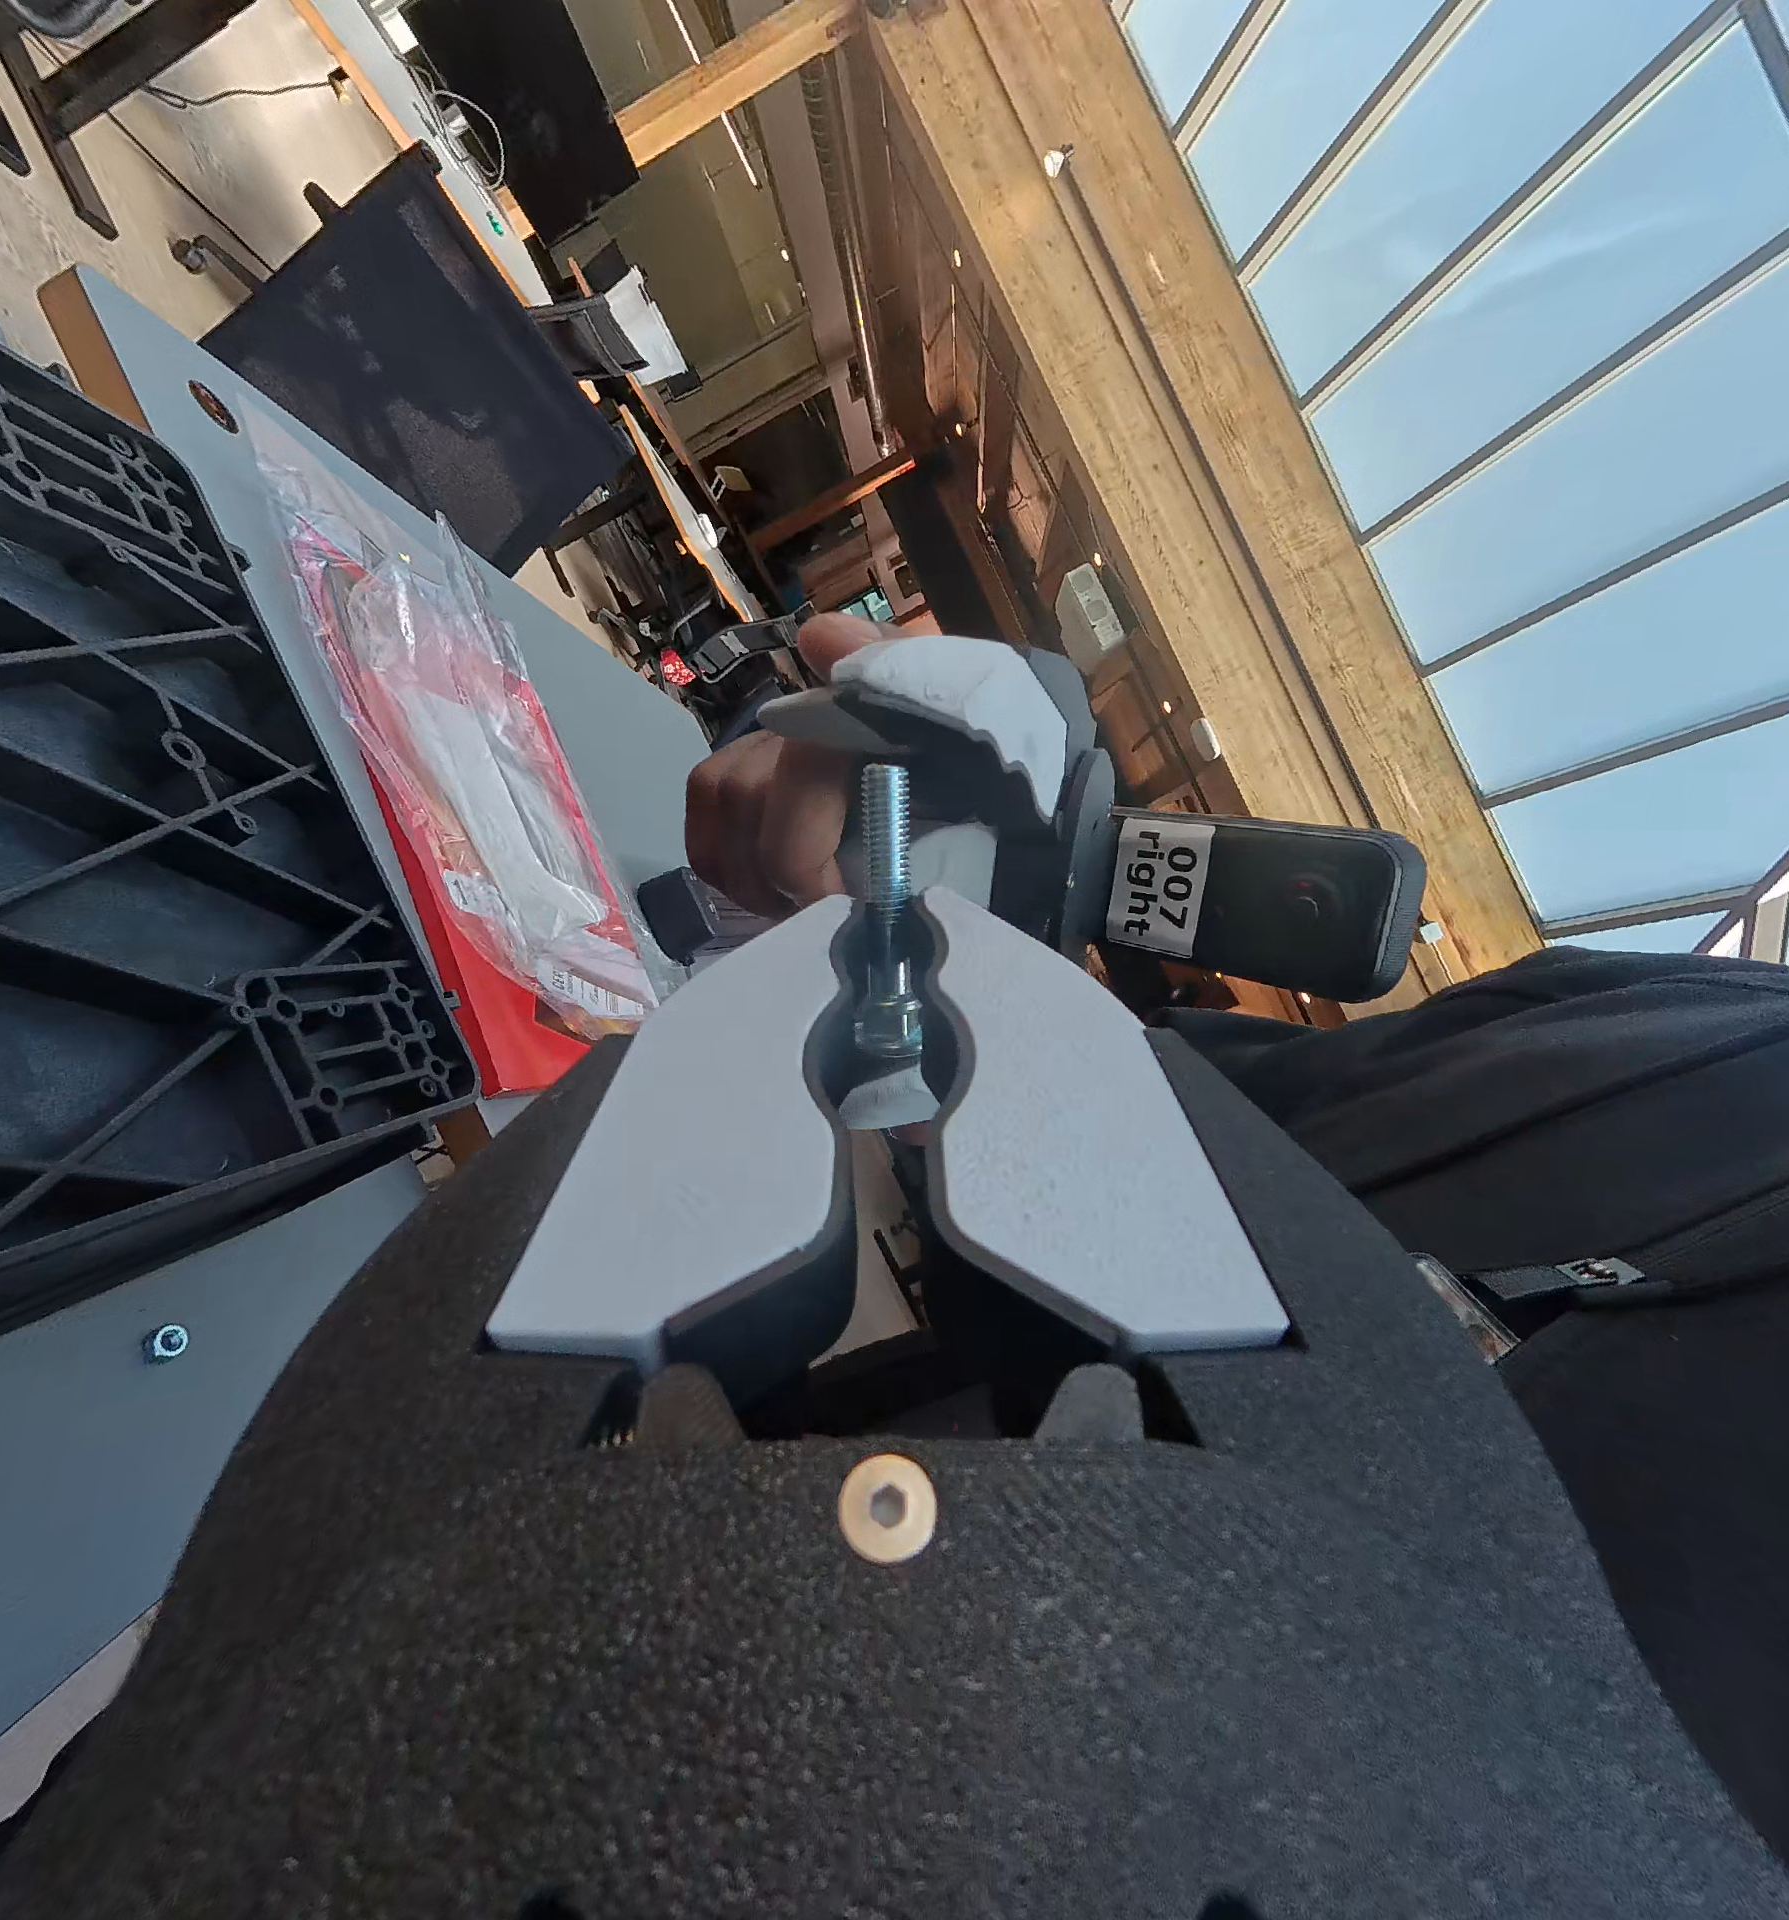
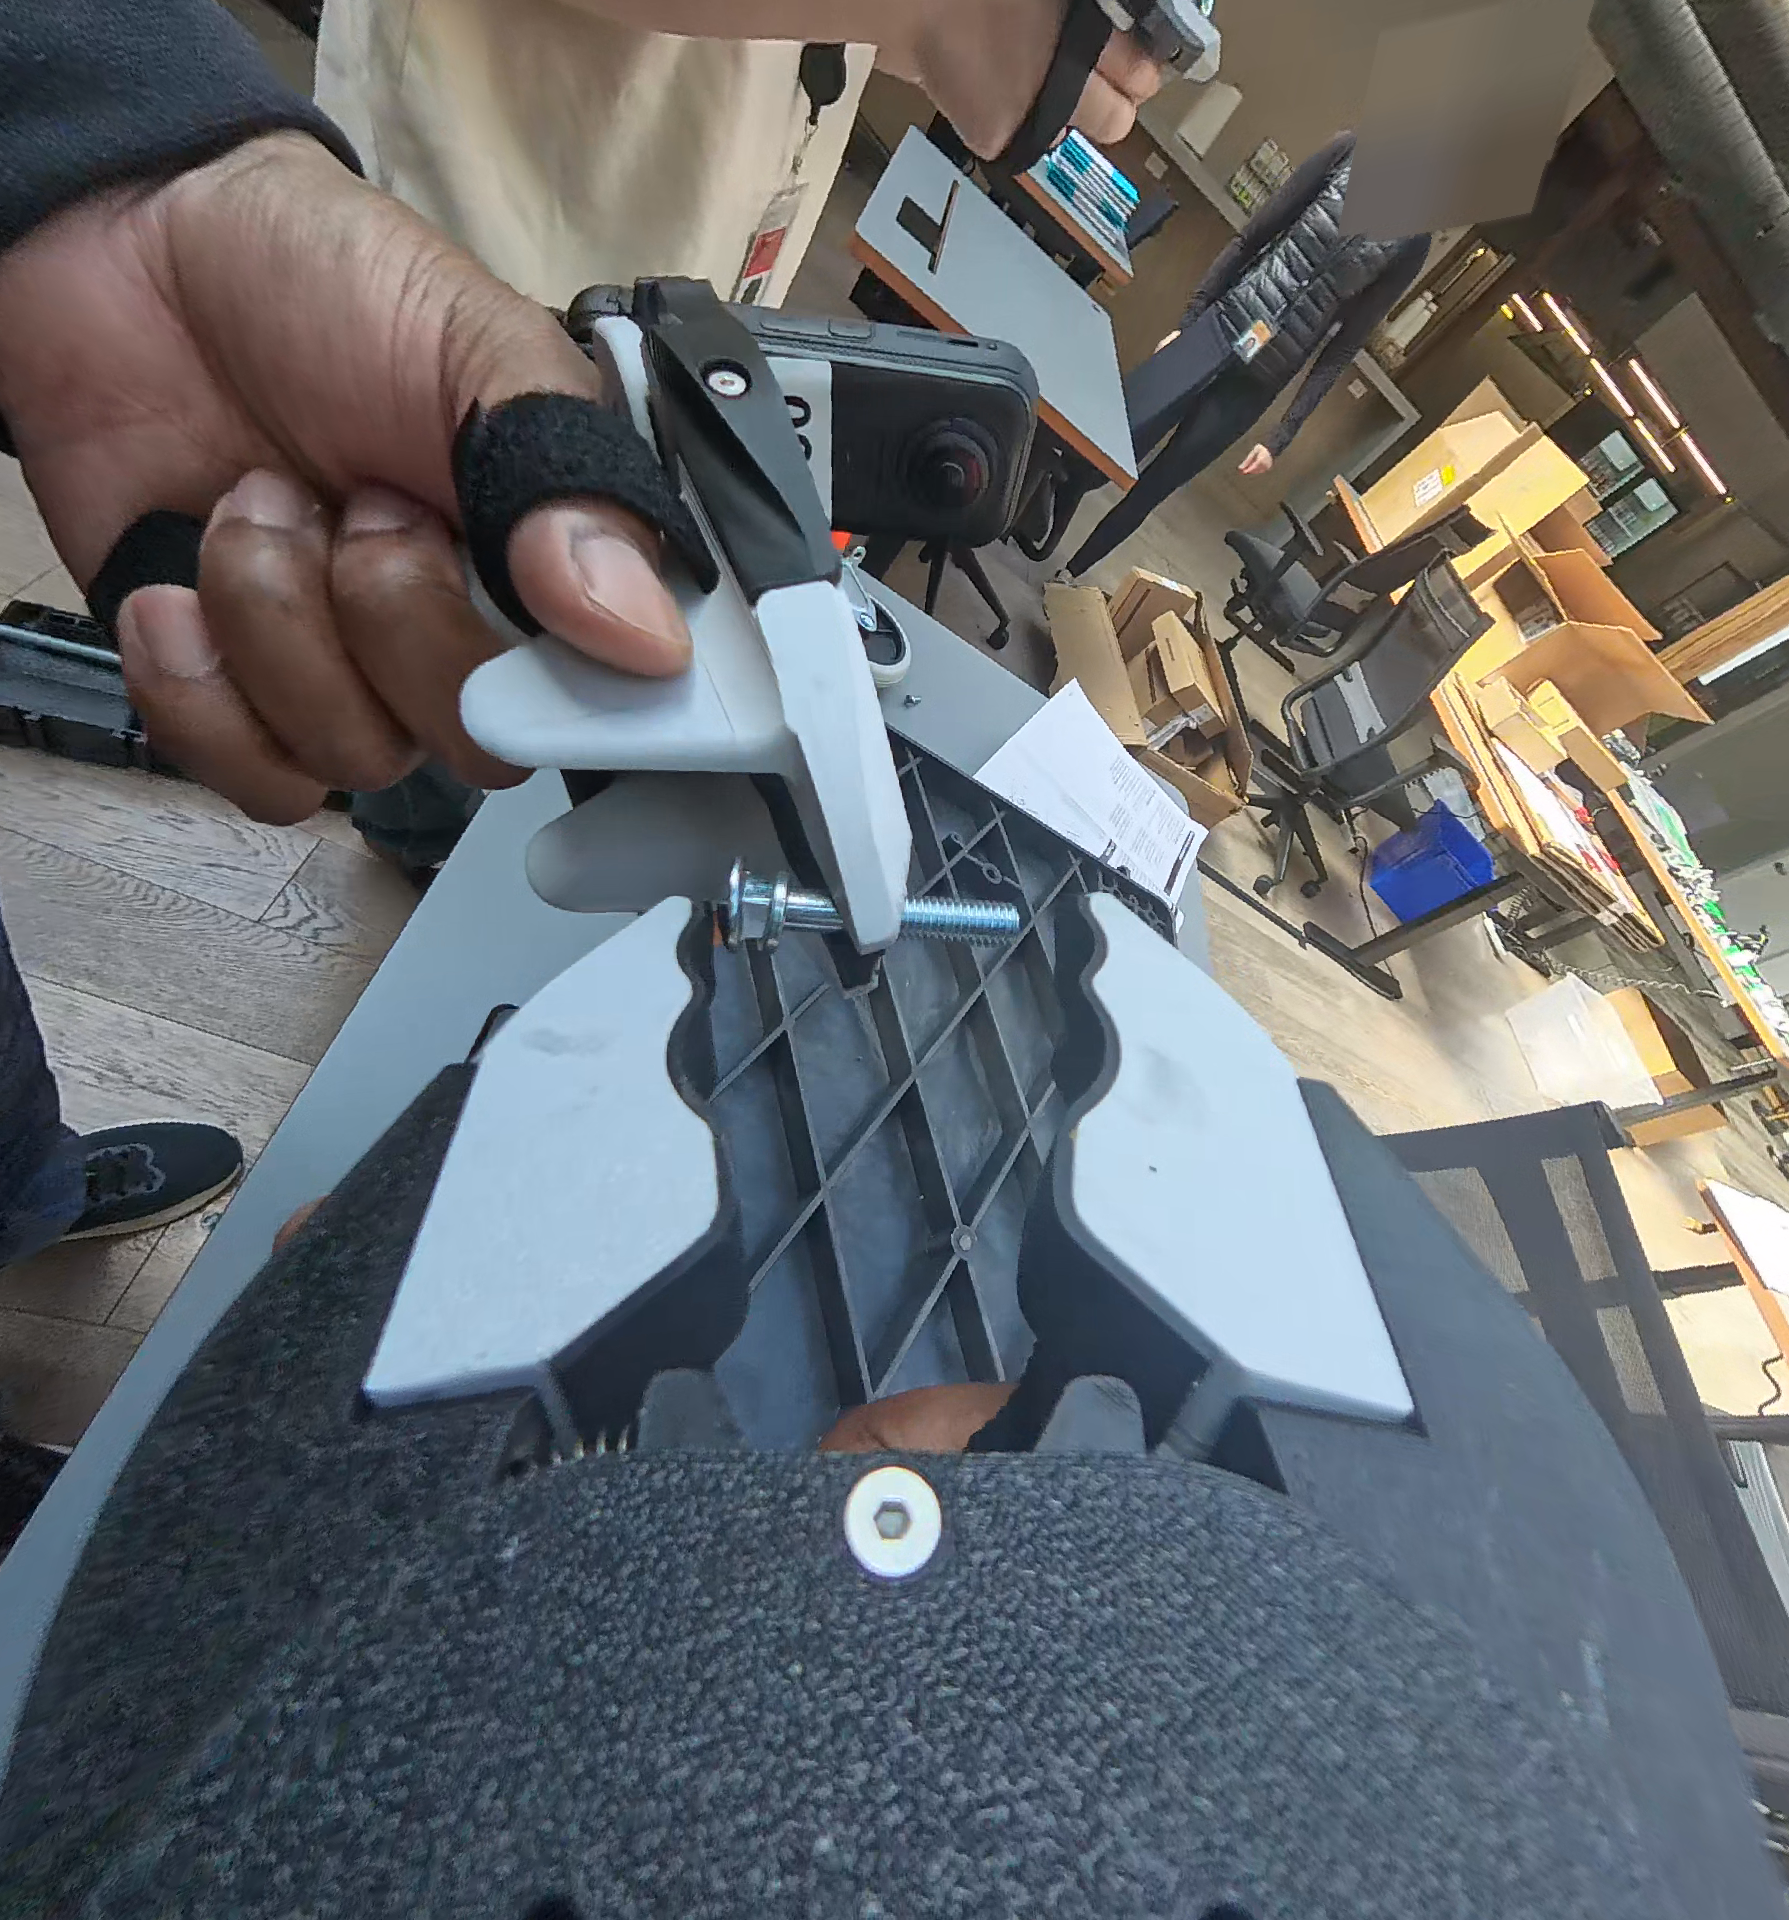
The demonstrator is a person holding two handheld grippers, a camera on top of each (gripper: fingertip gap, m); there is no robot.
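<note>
left gripper (image 1: 888, 940) pinches bolt (image 1: 882, 883) (threads outward); right gripper (image 2: 885, 940) agape.

- The bolt (image 1: 882, 914) had its mid-shank hidden between the closed fingers of the left gripper (image 1: 888, 914).
- Left of the bolt, the black ribbed panel (image 1: 142, 831) was cut off by the picture's edge.
- Beyond the bolt, the right gripper (image 1: 905, 727) partly hid the hand (image 1: 755, 821) holding it.

Open-plan workshop-office interior, indicated by grey worktables (image 2: 1004, 281), rolling office chairs (image 2: 1357, 665), stacked cardboard boxes (image 2: 1170, 644), a blue bin (image 2: 1430, 862), exposed timber beams (image 1: 1160, 416), ducting (image 2: 1731, 135) and a glazed skylight (image 1: 1544, 395).
</note>
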